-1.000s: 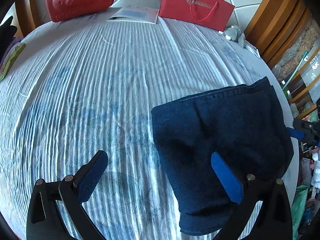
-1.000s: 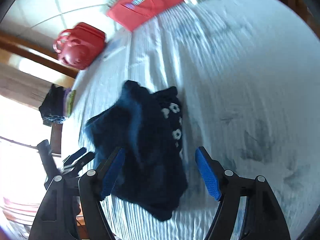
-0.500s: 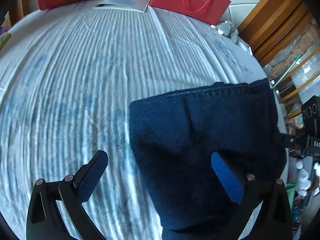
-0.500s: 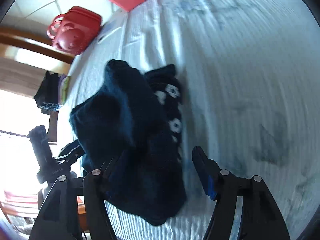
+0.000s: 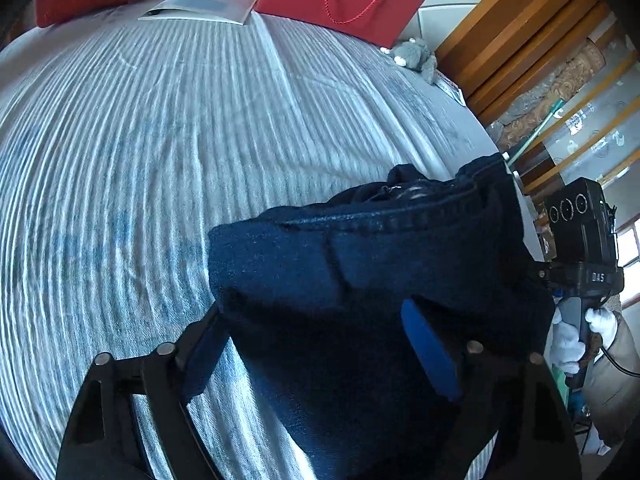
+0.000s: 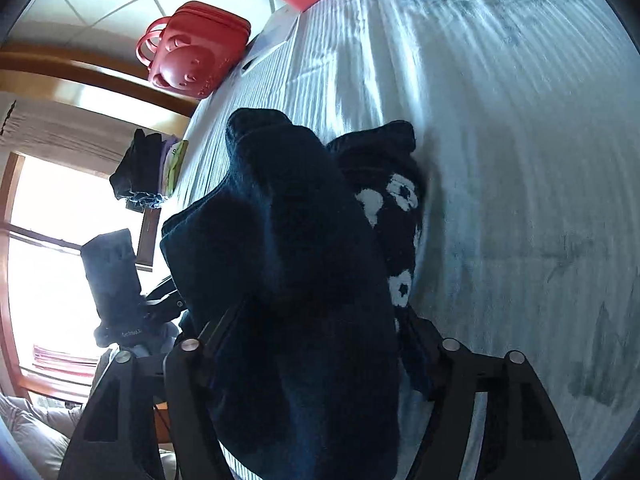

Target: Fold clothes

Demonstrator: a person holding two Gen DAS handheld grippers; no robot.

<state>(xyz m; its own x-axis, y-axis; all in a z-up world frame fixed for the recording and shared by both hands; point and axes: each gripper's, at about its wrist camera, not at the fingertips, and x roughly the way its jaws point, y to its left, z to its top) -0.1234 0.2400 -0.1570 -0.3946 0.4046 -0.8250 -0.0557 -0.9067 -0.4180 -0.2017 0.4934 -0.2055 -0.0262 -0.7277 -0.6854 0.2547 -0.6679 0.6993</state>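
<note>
Dark jeans bunched at near edge of bed, between both pairs of jaws. Left gripper closing round fabric; right gripper closing, pads hidden, clamp unclear.

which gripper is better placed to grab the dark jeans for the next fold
Right, marginally. The folded dark jeans fill the gap between the right gripper fingers, jaws closing. The left gripper, also closing, straddles only the bundle's near edge.

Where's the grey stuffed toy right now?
Left wrist view, upper right: the grey toy lies at the bed's far edge, just right of the red bag.
</note>
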